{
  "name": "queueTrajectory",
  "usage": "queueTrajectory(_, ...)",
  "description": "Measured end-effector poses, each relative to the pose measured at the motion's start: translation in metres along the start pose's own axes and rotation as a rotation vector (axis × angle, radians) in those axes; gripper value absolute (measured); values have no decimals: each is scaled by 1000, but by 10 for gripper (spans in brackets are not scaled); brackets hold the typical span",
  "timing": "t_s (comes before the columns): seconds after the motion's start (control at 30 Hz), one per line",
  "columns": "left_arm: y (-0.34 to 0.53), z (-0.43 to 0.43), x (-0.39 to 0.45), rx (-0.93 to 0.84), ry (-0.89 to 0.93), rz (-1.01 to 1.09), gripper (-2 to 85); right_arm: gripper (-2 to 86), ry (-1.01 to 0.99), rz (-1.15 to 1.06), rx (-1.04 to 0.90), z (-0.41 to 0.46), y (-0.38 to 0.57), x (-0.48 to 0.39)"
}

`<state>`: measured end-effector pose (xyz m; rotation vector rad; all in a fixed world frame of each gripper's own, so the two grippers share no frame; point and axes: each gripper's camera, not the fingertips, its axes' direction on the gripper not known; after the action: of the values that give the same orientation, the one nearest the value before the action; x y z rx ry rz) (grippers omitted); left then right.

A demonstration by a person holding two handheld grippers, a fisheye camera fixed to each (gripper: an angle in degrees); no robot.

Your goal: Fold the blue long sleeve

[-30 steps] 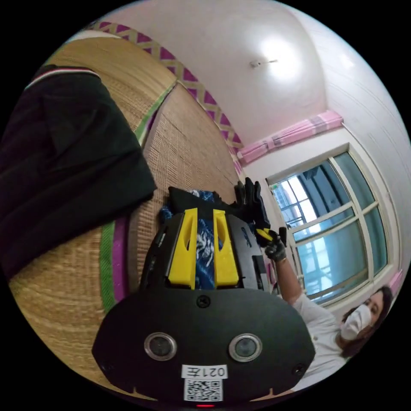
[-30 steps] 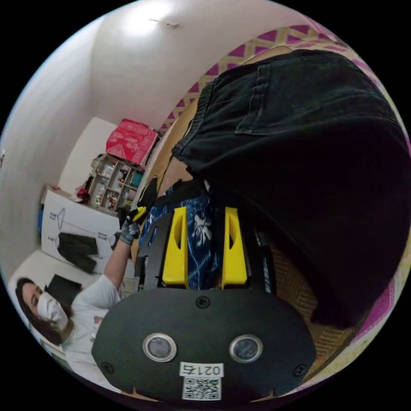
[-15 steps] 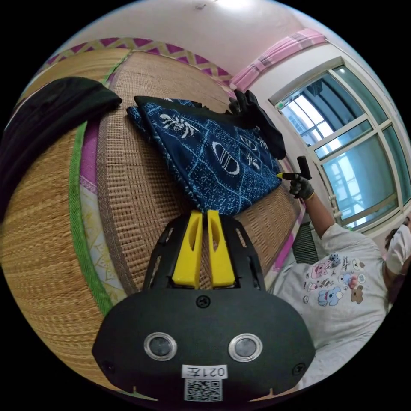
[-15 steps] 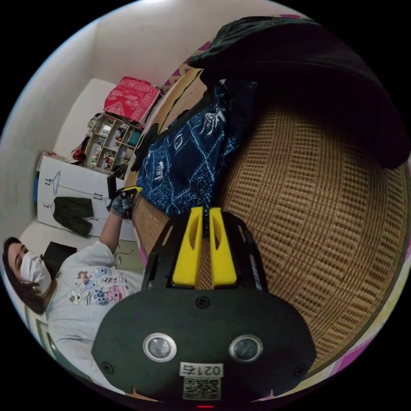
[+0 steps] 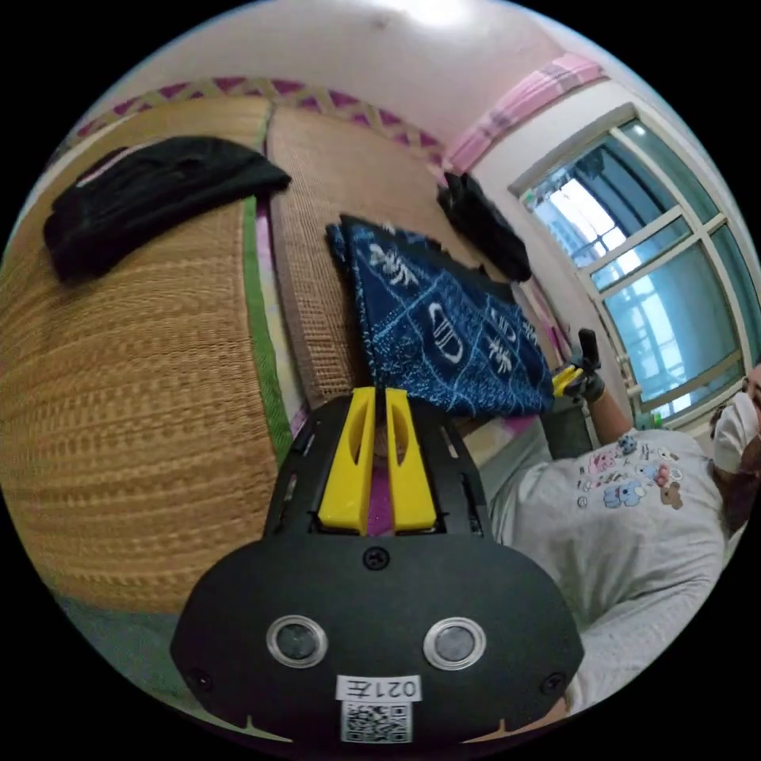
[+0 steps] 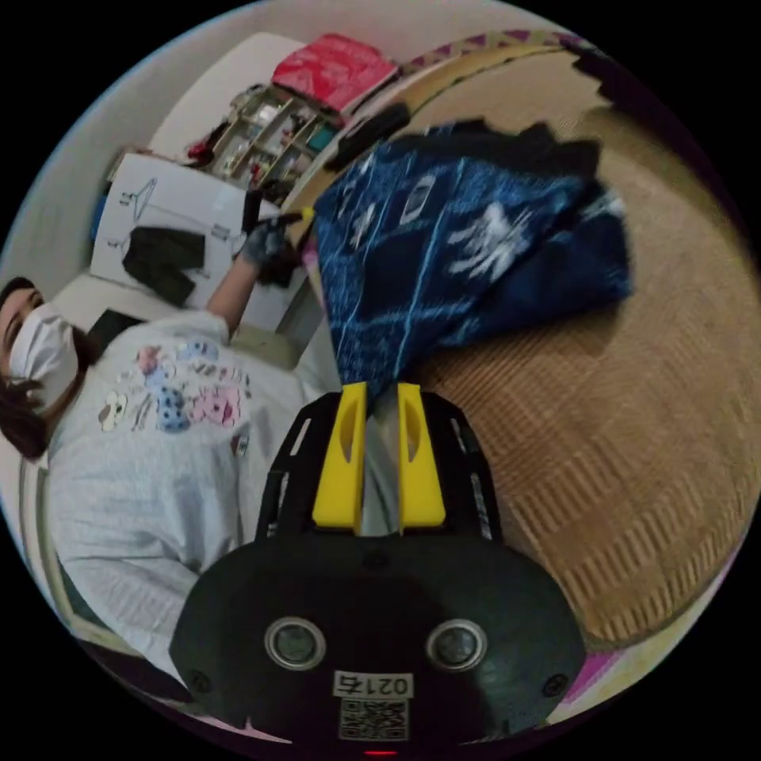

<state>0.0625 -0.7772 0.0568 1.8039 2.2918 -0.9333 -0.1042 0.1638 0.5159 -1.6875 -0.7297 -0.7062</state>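
Observation:
The blue long sleeve (image 5: 444, 325), dark blue with white patterns, lies folded on the woven mat (image 5: 119, 380) near its edge. My left gripper (image 5: 379, 396) is shut on nothing, a short way back from the garment's near side. In the right gripper view the same garment (image 6: 468, 230) spreads across the mat (image 6: 618, 444). My right gripper (image 6: 381, 390) has its jaws a little apart, and the garment's near corner comes right down to their tips. A gloved hand holds the right gripper (image 5: 564, 380) beside that corner. Another gloved hand holds the left gripper (image 6: 285, 218) by the far corner.
A folded black garment (image 5: 151, 198) lies on the mat's far part, and another dark one (image 5: 483, 226) lies beyond the blue one. The person's grey shirt (image 6: 151, 444) is close behind the grippers. A window (image 5: 658, 301), a shelf (image 6: 269, 135) and a white cabinet (image 6: 158, 214) line the walls.
A second ago both grippers held the blue garment. They let go and drew back towards the person. The right jaws have since parted slightly. The garment stays on the mat.

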Motion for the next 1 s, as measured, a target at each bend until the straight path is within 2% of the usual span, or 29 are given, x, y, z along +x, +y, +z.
queueTrajectory(0.03,16,-10,9,100,8,1,1,91,48,16,96,-22,-2,1)
queueTrajectory(0.07,24,-13,15,136,18,8,5,103,75,39,205,-47,-4,6)
queueTrajectory(0.17,57,0,56,183,59,-1,53,120,202,72,357,-84,-24,26)
queueTrajectory(0.23,76,35,89,147,165,-43,79,123,285,108,356,-90,-47,46)
queueTrajectory(0.3,89,63,107,139,260,-101,86,124,278,138,330,-90,-69,69)
queueTrajectory(0.47,106,133,135,48,455,-217,112,122,77,205,300,-88,-111,115)
queueTrajectory(0.63,105,185,147,-51,661,-251,110,128,80,205,214,-76,-134,121)
queueTrajectory(0.8,105,200,142,-92,766,-302,108,129,41,189,165,-68,-150,122)
queueTrajectory(0.9,106,195,141,-54,859,-306,104,123,-2,204,163,-65,-155,129)
queueTrajectory(1.0,108,179,137,-21,781,-315,110,119,-22,213,178,-62,-157,132)
